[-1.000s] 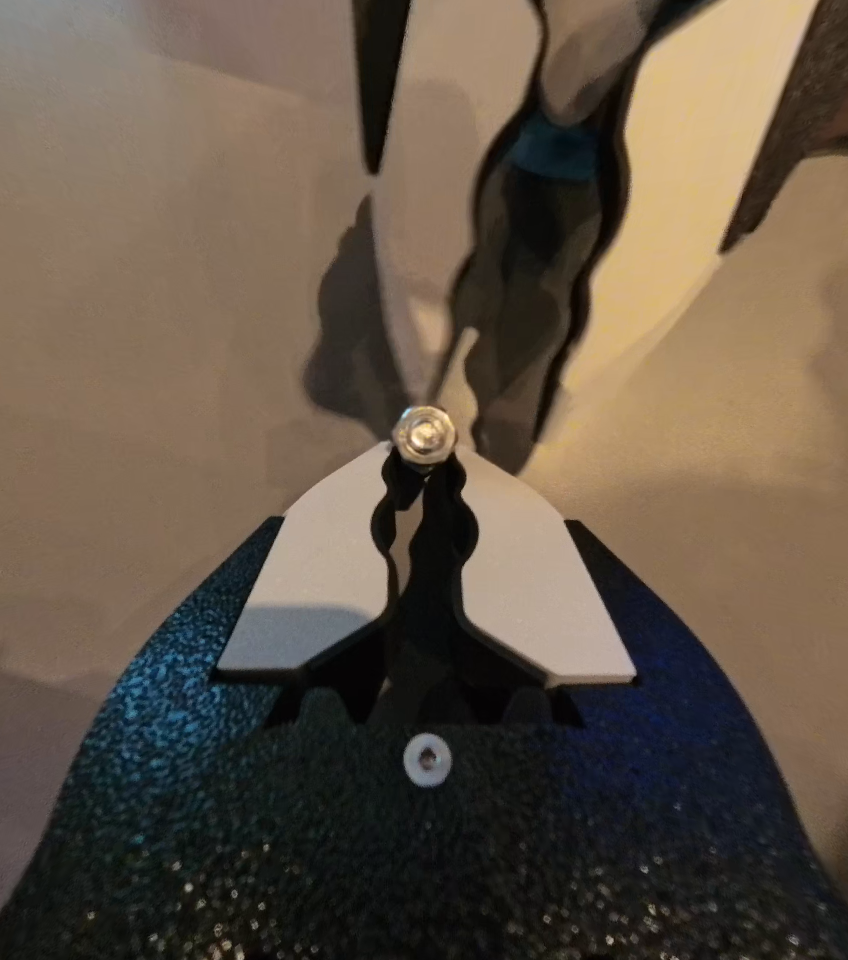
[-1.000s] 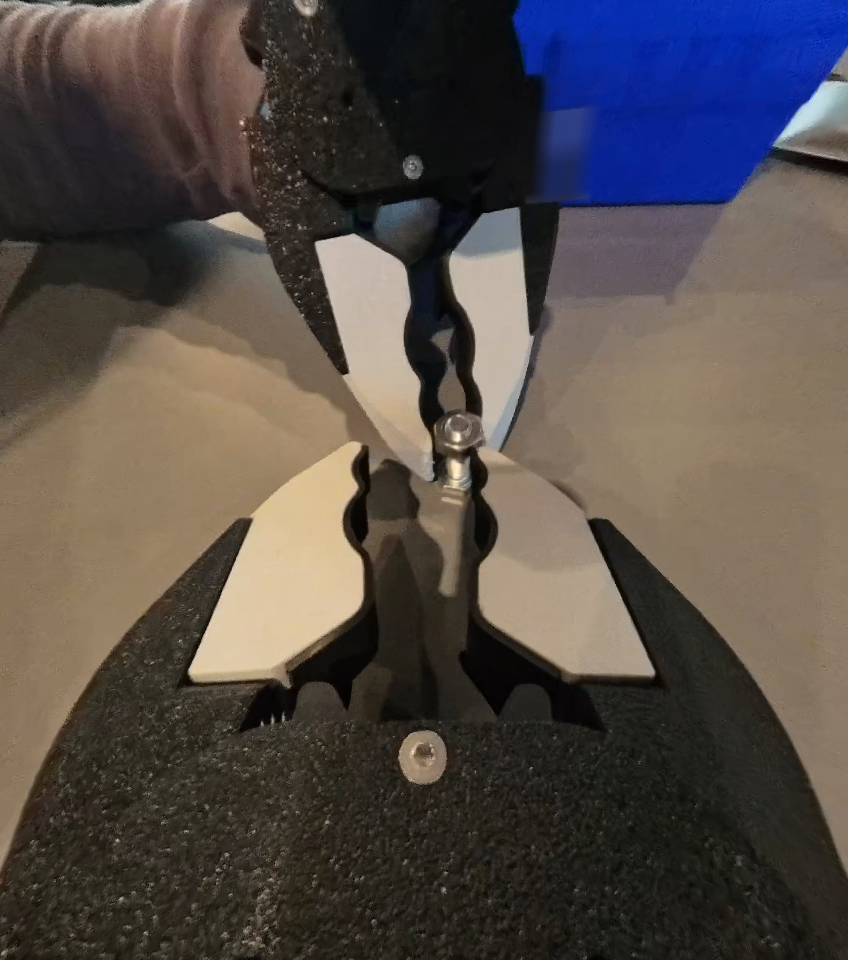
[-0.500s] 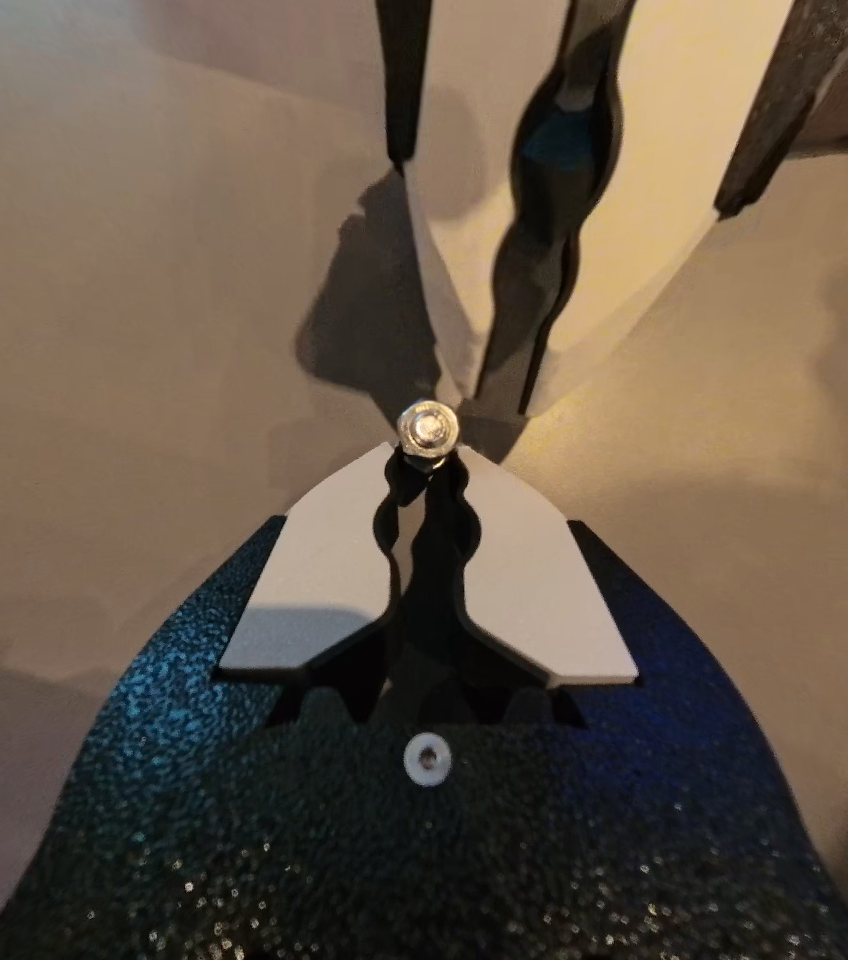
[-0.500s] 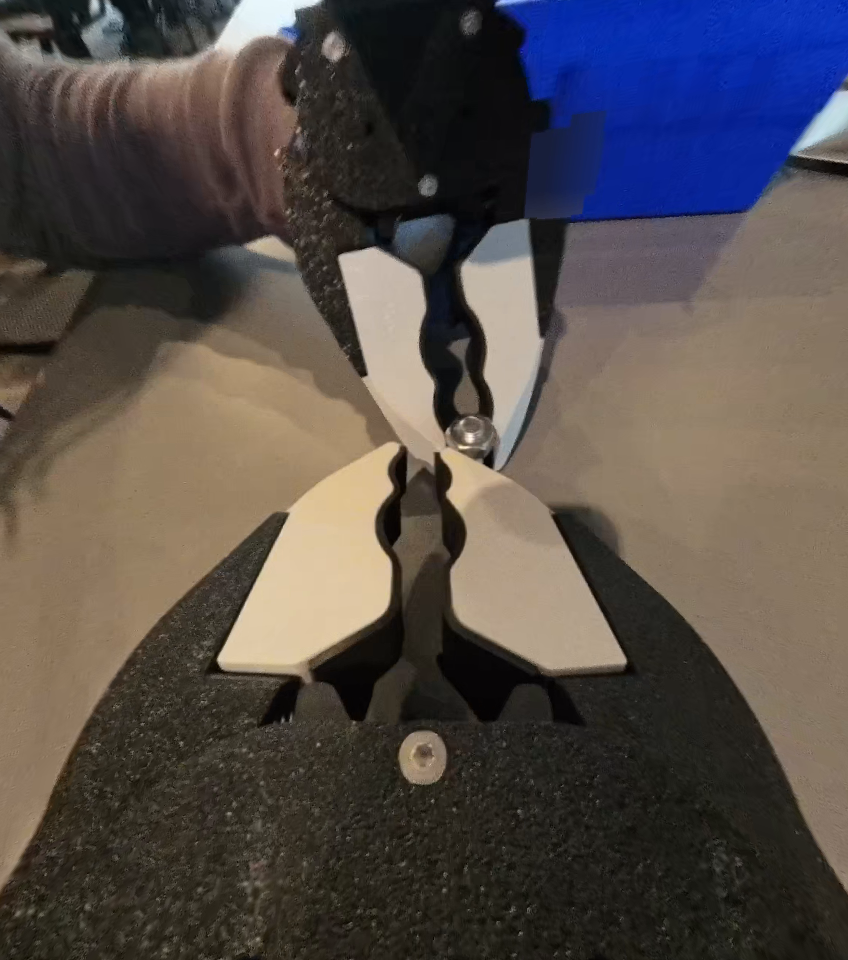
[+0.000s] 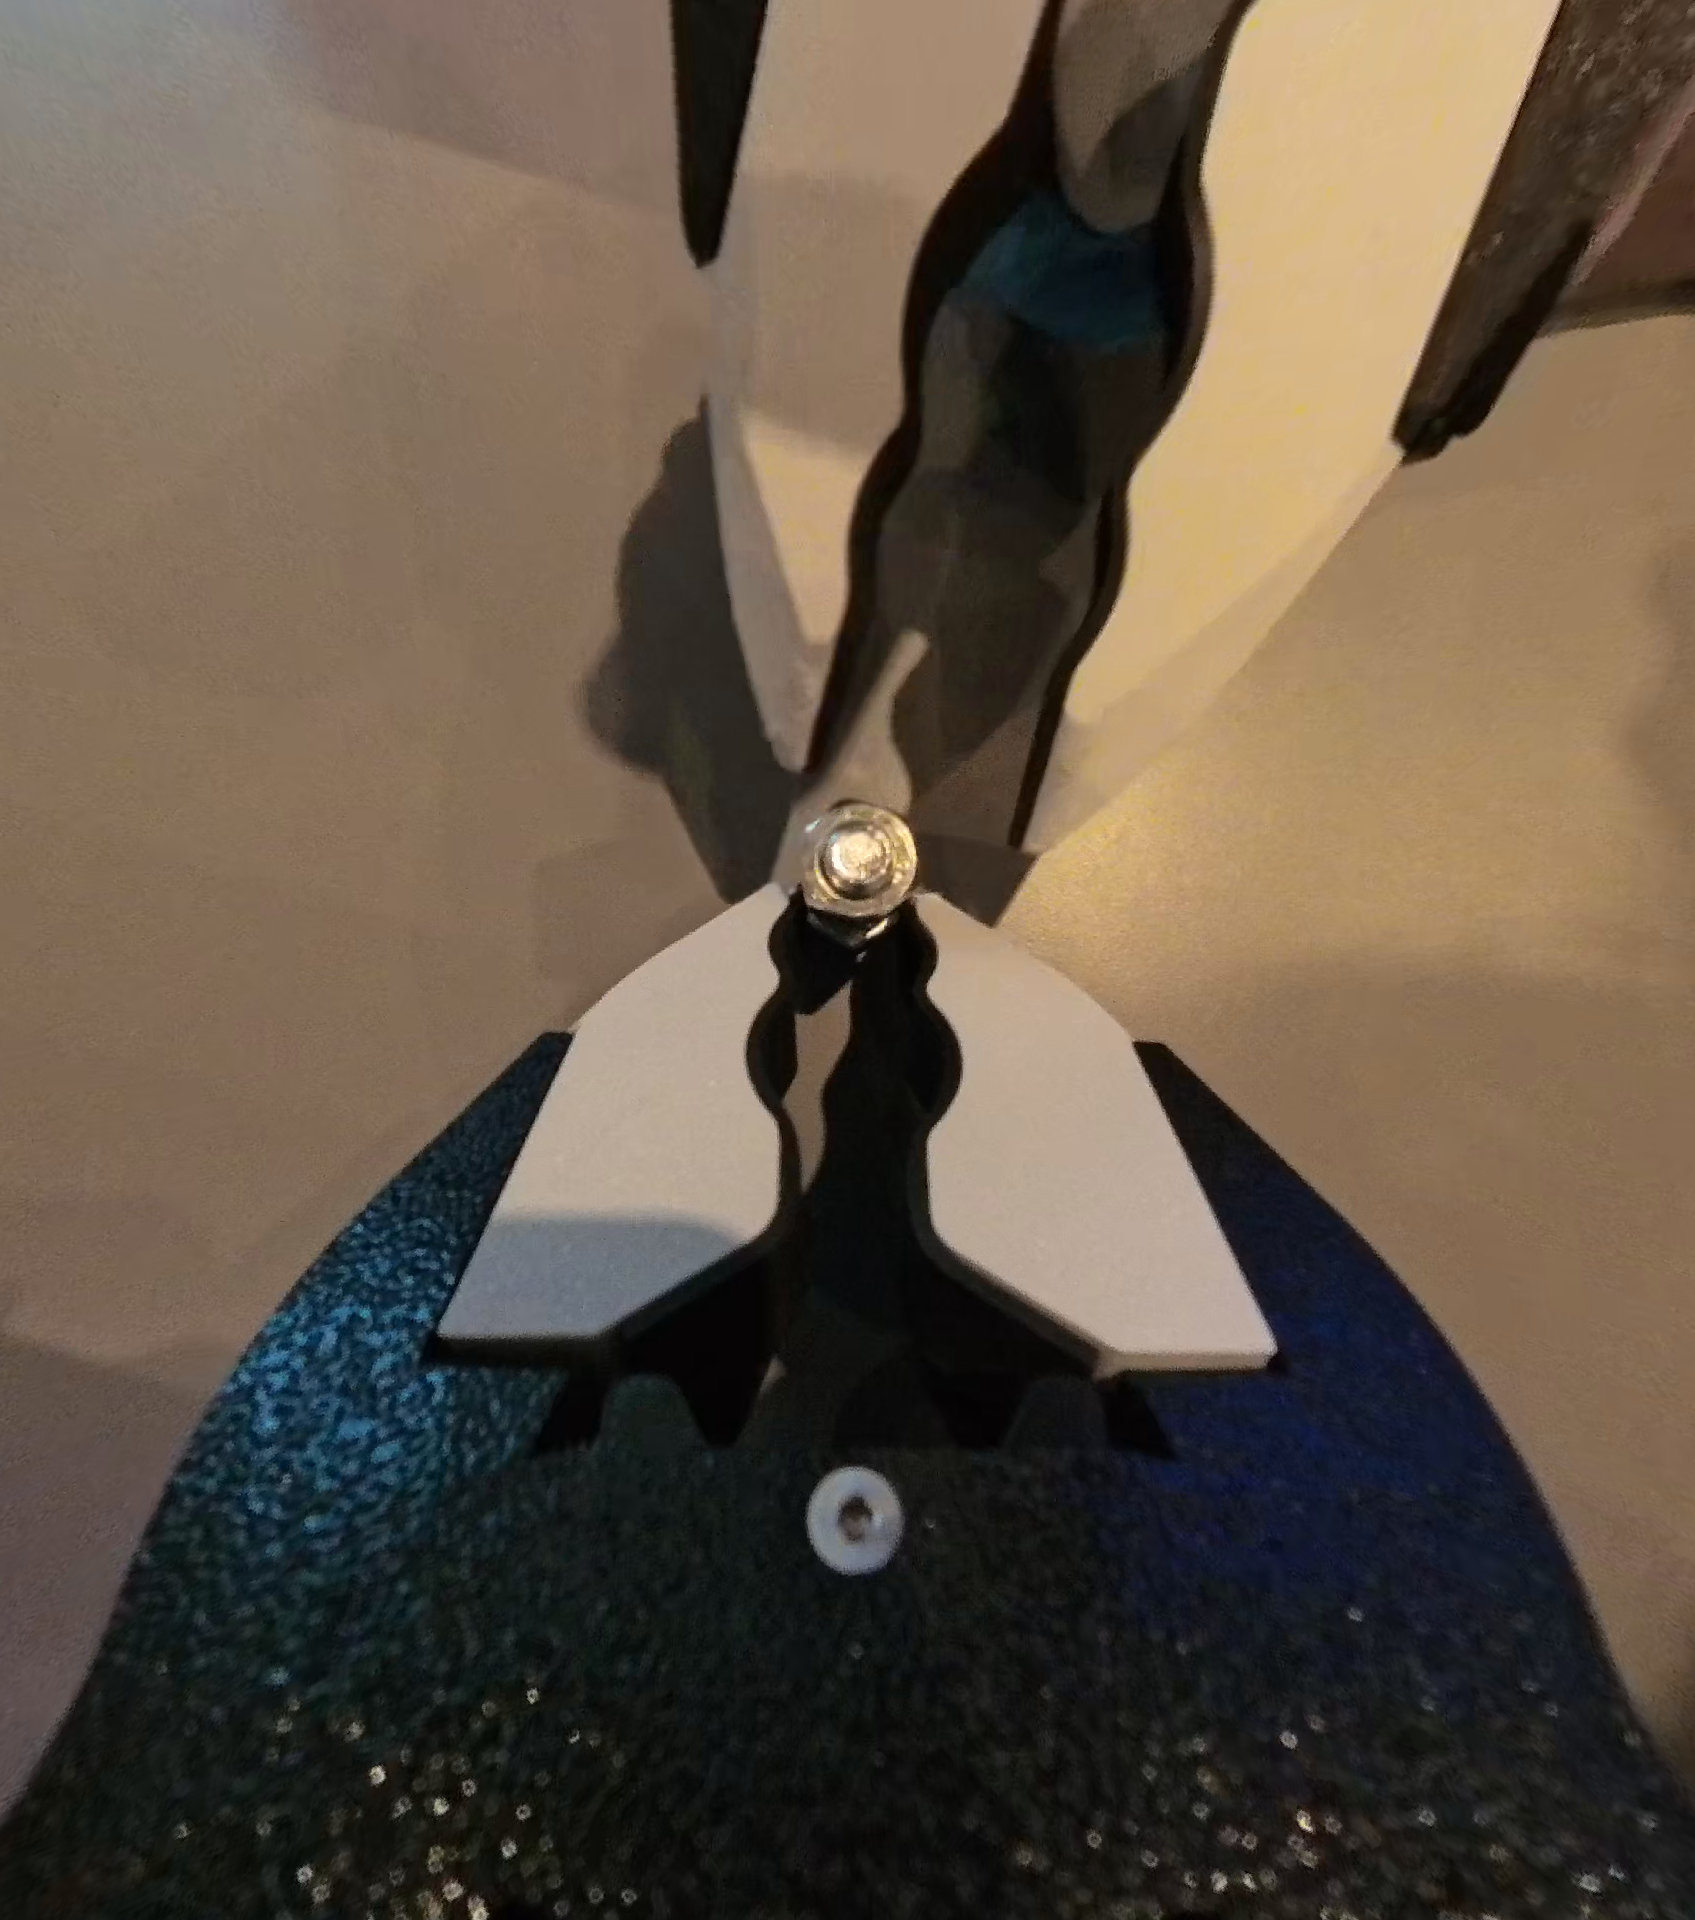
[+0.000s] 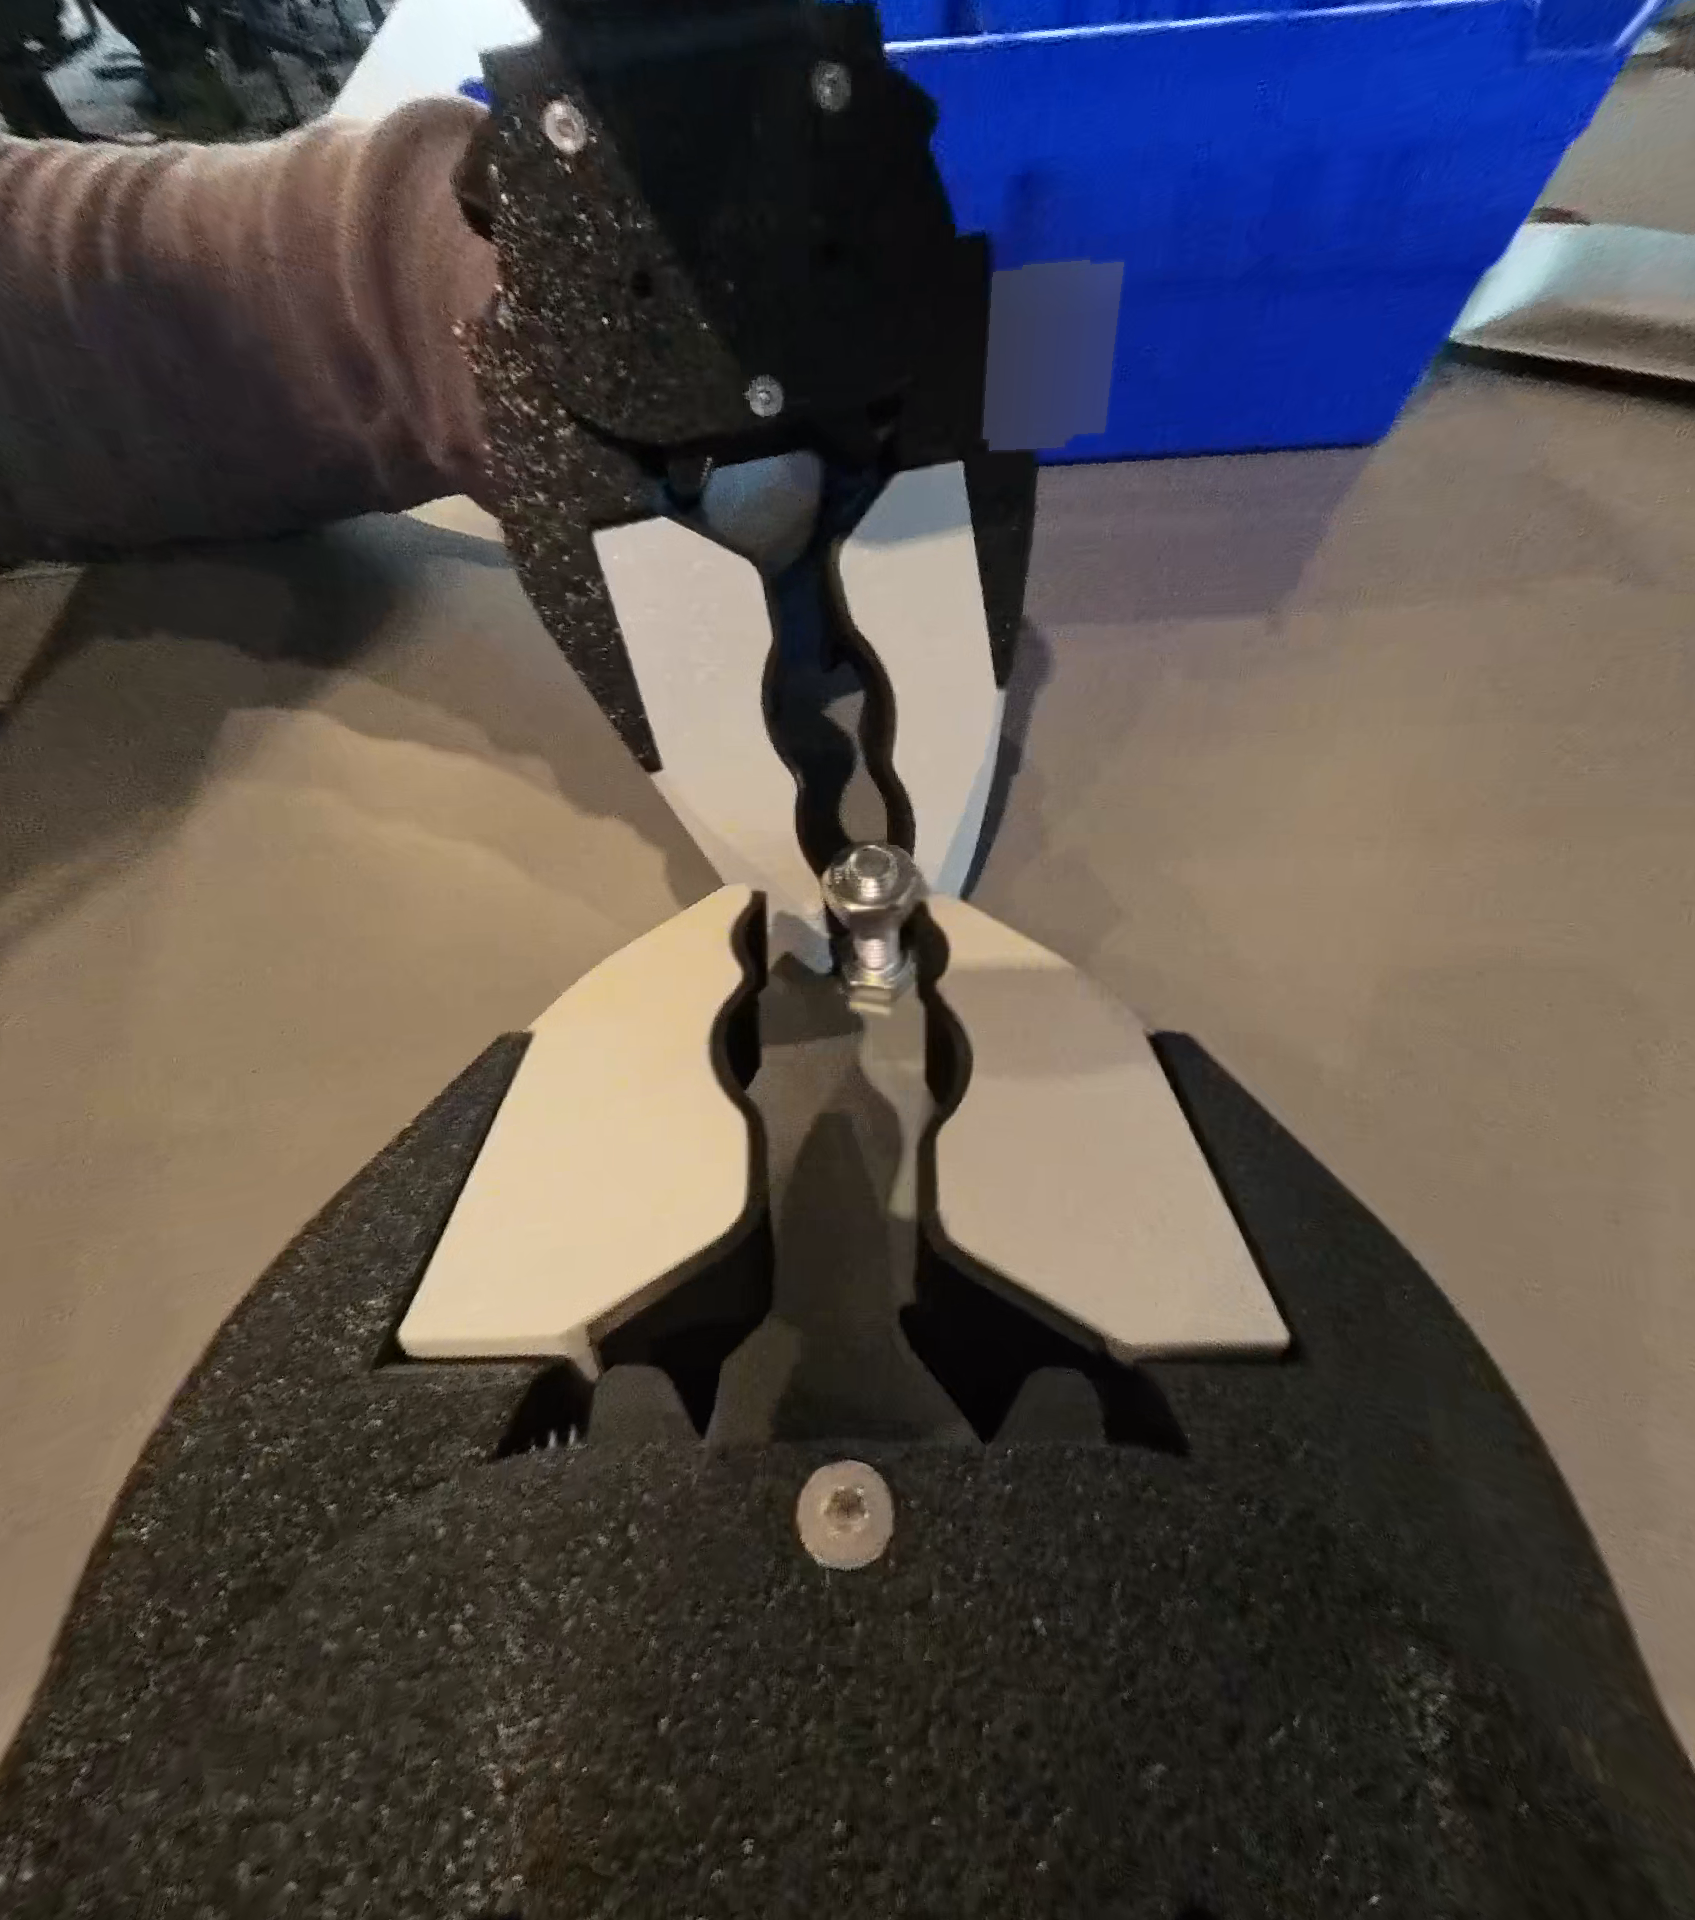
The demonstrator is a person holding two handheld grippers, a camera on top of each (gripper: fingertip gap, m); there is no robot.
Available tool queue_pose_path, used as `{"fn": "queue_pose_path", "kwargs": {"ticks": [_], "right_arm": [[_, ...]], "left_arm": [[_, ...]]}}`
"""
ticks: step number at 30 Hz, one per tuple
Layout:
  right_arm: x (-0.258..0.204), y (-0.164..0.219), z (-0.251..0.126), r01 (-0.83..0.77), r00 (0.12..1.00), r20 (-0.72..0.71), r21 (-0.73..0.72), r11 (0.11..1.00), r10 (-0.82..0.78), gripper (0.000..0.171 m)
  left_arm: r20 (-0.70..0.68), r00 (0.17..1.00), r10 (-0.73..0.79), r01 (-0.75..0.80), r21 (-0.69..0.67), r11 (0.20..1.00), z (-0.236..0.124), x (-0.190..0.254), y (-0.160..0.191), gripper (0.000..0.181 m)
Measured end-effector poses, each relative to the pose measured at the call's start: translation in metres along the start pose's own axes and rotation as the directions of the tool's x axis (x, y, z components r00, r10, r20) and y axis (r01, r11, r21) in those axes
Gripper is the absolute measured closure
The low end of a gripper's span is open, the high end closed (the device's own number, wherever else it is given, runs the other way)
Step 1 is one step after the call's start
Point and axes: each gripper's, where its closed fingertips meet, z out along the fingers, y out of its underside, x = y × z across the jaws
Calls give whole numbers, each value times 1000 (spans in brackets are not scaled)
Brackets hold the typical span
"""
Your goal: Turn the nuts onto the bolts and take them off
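The bolt (image 6: pixel 869 943) sits right where my two tongs meet, its short threaded shaft running along the line from one pair to the other. There is a hex piece at each end of the shaft, and I cannot tell which is the nut and which is the bolt's own head.

My left tongs (image 5: pixel 855 920) are closed down on the end nearest them. Their pale fingers are pinched together at the tips, with only the wavy slot left behind the grip. In the left wrist view, the bolt's shiny round end shows just above those tips.

My right tongs (image 6: pixel 841 914) are partly spread and have hold of nothing. The hex piece at their end lies between the fingertips, close against the finger on the right of that view, with a clear gap on the other side. In the left wrist view the same fingers stand apart beyond the bolt.

Below is the plain grey-tan worktop (image 6: pixel 1394 831), with the bolt's shadow falling between my right fingers. My sleeve (image 6: pixel 147 343) reaches in behind the left tongs. A blue bin (image 6: pixel 1290 260) stands at the far side of the worktop, with a flat dark mat (image 6: pixel 1653 312) just beside it.
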Motion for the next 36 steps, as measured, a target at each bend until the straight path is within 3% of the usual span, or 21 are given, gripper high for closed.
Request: {"fn": "queue_pose_path", "kwargs": {"ticks": [3,5,6,15,17,18,19,27,30,31,36], "right_arm": [[0,4,6,30,999,-14,-47,998,-30,136],[-9,7,4,27,999,33,-56,998,-25,150],[-17,6,1,24,995,99,-42,999,-20,170],[2,4,6,30,999,-29,-46,999,-31,139],[-2,5,6,31,999,-7,-54,998,-31,145],[-9,6,3,34,999,42,-49,998,-32,167],[-13,5,0,10,997,79,-32,999,-8,171],[4,5,6,31,999,-41,-49,998,-33,139],[-4,8,4,30,1000,5,-62,998,-30,149],[-10,7,1,27,998,64,-48,999,-24,170],[4,1,-1,-2,1000,-22,-4,1000,2,146]], "left_arm": [[1,1000,1,-1,0,1000,0,0,0,165],[-3,1000,-4,4,1,1000,0,0,0,165],[-3,1000,-3,3,3,1000,0,0,0,165],[-1,1000,0,0,3,1000,0,0,0,165],[-8,1000,-1,1,4,1000,0,1,0,165],[-5,1000,-3,3,6,1000,0,0,0,165],[-3,1000,-2,2,6,1000,0,0,0,165],[-2,1000,1,-1,3,1000,0,0,0,165],[-6,1000,-1,1,7,1000,0,1,0,165],[-6,1000,0,0,7,1000,0,1,0,165],[-5,1000,-1,1,7,1000,0,1,0,165]]}}
